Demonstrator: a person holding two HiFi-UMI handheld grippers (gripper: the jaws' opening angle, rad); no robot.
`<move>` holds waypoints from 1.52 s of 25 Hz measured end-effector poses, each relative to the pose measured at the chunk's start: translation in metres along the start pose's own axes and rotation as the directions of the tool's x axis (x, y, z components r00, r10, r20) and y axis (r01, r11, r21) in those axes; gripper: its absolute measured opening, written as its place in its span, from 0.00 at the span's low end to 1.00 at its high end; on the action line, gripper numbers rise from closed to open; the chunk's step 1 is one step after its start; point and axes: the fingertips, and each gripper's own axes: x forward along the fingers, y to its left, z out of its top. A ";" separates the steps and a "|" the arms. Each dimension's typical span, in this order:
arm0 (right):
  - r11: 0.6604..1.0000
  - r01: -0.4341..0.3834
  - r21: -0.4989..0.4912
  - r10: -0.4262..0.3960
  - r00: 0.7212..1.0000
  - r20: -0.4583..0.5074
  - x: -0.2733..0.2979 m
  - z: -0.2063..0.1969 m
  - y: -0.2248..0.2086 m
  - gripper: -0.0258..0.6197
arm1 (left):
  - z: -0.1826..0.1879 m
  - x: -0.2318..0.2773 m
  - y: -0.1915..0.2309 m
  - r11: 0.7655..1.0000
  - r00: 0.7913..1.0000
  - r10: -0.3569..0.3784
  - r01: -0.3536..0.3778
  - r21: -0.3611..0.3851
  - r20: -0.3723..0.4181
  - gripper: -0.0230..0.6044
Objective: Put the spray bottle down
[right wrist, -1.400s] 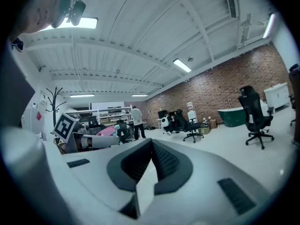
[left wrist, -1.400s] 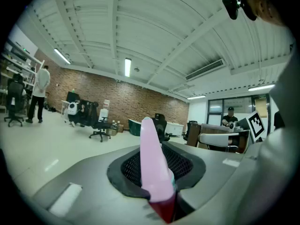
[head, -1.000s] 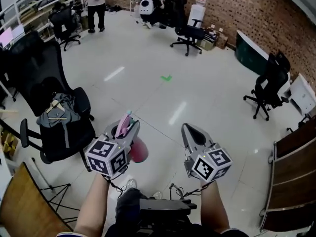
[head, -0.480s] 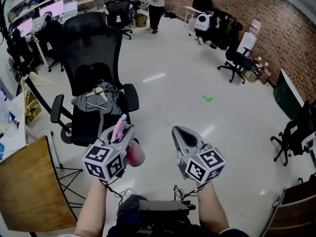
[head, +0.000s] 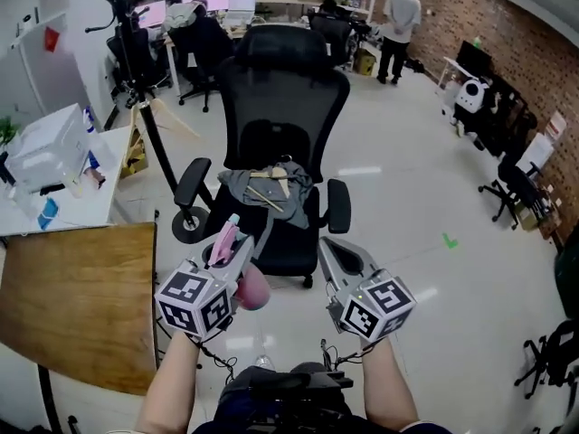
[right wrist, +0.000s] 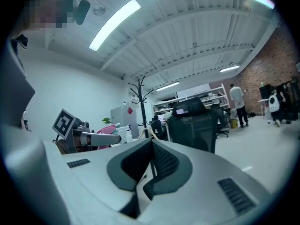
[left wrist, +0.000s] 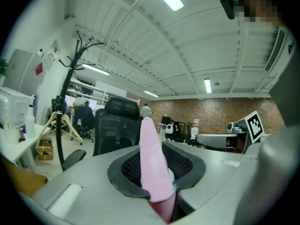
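Note:
A pink spray bottle (head: 254,288) is clamped in my left gripper (head: 237,240), its pale pink trigger head (head: 223,240) sticking up between the jaws and its darker body hanging below. In the left gripper view the bottle's head (left wrist: 153,168) fills the gap between the two pads and points out ahead. The gripper is held in the air at waist height, facing a black office chair (head: 282,107). My right gripper (head: 328,246) is level beside it on the right, its jaws together with nothing between them; the right gripper view shows its pads (right wrist: 161,165) meeting.
The chair's seat holds a grey garment with wooden hangers (head: 268,184). A wooden table (head: 72,297) lies low at the left, a white desk with a box (head: 50,147) behind it. A black coat stand (head: 145,107) rises left of the chair. A person (head: 398,18) stands far back.
The whole view has swung round: the office chair moved from the left edge to straight ahead, and the wooden table came in at the left. Both grippers kept their pose and the bottle stayed held.

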 end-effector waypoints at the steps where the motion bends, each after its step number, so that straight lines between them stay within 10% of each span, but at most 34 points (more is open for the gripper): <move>1: 0.999 -0.038 -0.004 0.038 0.999 -0.008 0.014 0.000 0.008 0.05 | 0.001 -0.008 0.013 0.999 0.999 0.036 -0.036 -0.007 0.005 0.20; 6: 0.972 -0.236 -0.006 0.236 0.971 -0.042 0.081 -0.004 0.048 0.05 | 0.003 -0.046 0.070 0.973 0.973 0.229 -0.228 -0.040 0.029 0.21; 13: 0.855 -0.518 -0.003 0.516 0.852 -0.088 0.162 -0.010 0.104 0.05 | 0.007 -0.096 0.133 0.865 0.864 0.499 -0.492 -0.099 0.067 0.20; 30: 0.396 -0.916 0.061 0.909 0.382 -0.167 0.220 -0.047 0.251 0.05 | -0.024 -0.253 0.156 0.385 0.384 0.922 -0.891 -0.242 0.053 0.20; 38: 0.233 -0.972 0.030 0.952 0.222 -0.211 0.220 -0.056 0.342 0.05 | -0.034 -0.333 0.166 0.241 0.231 0.971 -0.924 -0.296 0.067 0.20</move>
